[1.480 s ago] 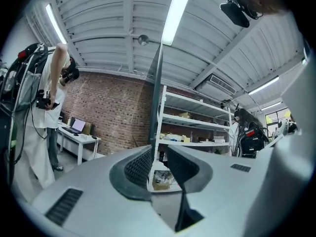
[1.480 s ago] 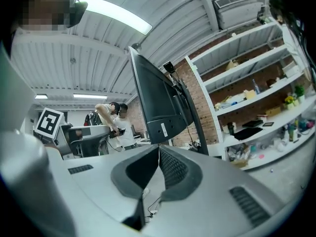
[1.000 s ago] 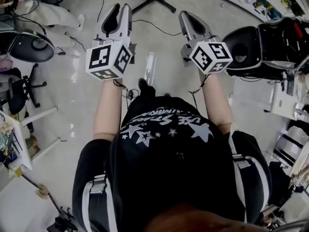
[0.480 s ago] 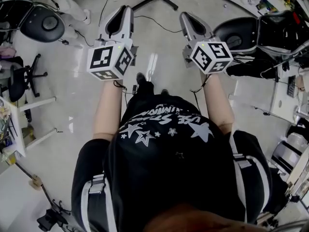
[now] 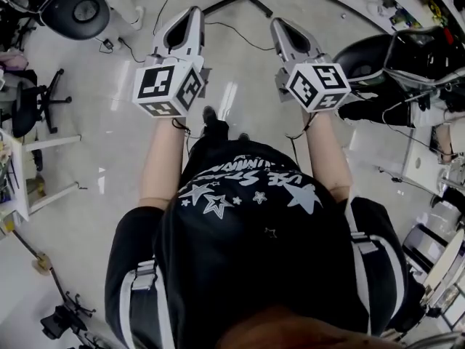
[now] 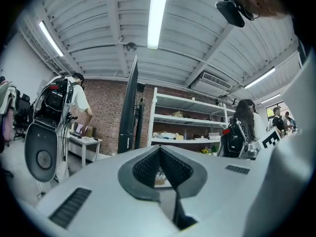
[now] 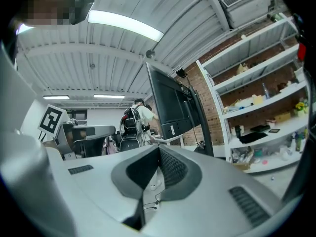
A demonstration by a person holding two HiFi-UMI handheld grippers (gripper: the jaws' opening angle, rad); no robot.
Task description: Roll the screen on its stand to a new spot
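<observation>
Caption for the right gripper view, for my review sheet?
Right gripper, jaws shut and empty, faces the dark screen on its stand beside white shelves.

We log screen (image 7: 170, 100) black. On left gripper (image 5: 187, 14) and right gripper (image 5: 282, 26): pale grey shells, black ribbed pads (image 6: 144, 169); marker cubes (image 5: 168, 87) white with black square patterns. Our shirt (image 5: 247, 224) black, white stars and lettering; sleeves (image 5: 138, 297) black, white stripes. We note floor (image 5: 94, 144) pale grey, glossy; wall (image 6: 101, 127) red-brown brick; shelving (image 6: 187, 100) white; ceiling (image 6: 94, 28) white, ribbed.
</observation>
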